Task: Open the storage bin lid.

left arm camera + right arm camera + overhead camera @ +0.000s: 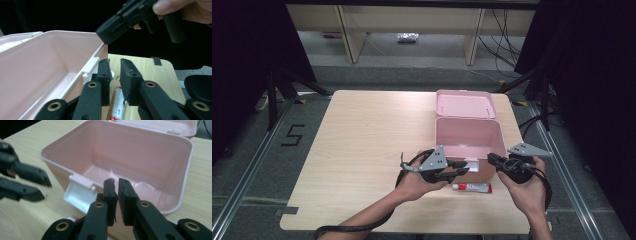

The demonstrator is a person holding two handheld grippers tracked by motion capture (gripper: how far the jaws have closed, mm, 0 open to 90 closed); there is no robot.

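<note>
A pink box (468,131) stands open and empty at the right of the table, its lid (464,103) laid back behind it. A white and red tube (472,187) lies on the table just in front of the box. My left gripper (462,167) hovers above the tube at the box's front wall, and its jaws (115,62) stand apart with nothing between them. Over the box's front right corner, my right gripper (492,159) points at the box. Its jaws (115,181) show a narrow gap that holds nothing. The tube (118,103) shows below the left jaws.
The box's white latch (81,192) hangs open on its front wall. The wooden table (362,140) has bare room to the left of the box. Its front edge runs close behind both hands. A dark floor and shelving lie beyond the table.
</note>
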